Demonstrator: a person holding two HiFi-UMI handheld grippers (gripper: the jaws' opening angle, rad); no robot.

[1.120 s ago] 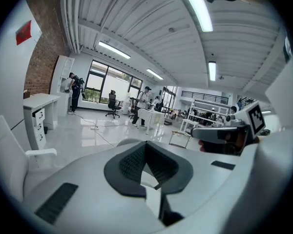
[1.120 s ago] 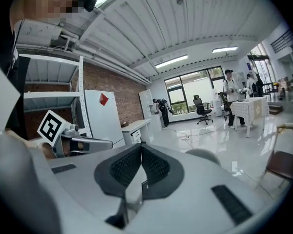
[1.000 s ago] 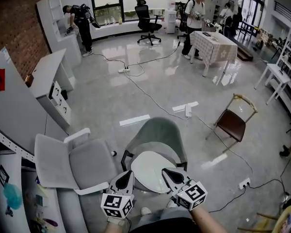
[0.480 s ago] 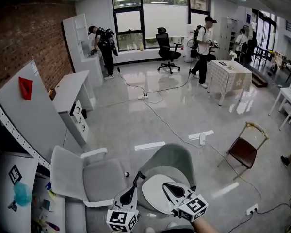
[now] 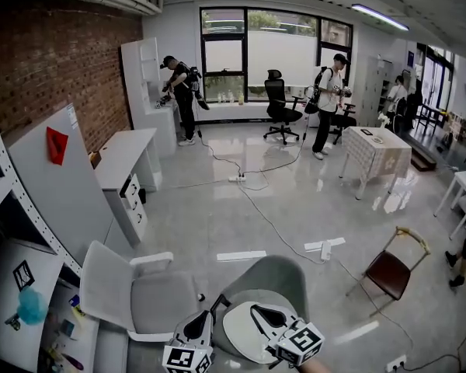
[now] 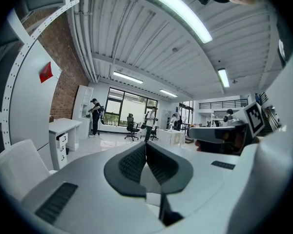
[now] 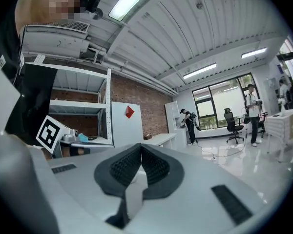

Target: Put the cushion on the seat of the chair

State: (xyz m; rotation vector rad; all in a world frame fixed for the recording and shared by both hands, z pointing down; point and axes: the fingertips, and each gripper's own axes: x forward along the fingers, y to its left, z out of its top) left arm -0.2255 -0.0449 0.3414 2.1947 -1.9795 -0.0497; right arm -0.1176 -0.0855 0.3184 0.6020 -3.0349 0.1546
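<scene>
- Both grippers are seen lower in the head view than a second ago, and far more of the room is taken in. The cushion (image 5: 239, 334) is left lying where it was.
- The cushion is laid flat on the seat of the green chair (image 5: 276, 274), just near of the chair's back.
- The left gripper (image 5: 202, 319) is held at the cushion's left edge. Its jaws are pressed together, and nothing is gripped between them.
- The right gripper (image 5: 260, 313) is held over the cushion's near right part. Its jaws are likewise closed on nothing. Whether the cushion is touched cannot be told.
- A grey chair (image 5: 151, 301) is set just left of the green chair.
- A brown chair (image 5: 390, 270) is placed well apart at the right.
- People (image 5: 330, 99) are seen by the far windows.
</scene>
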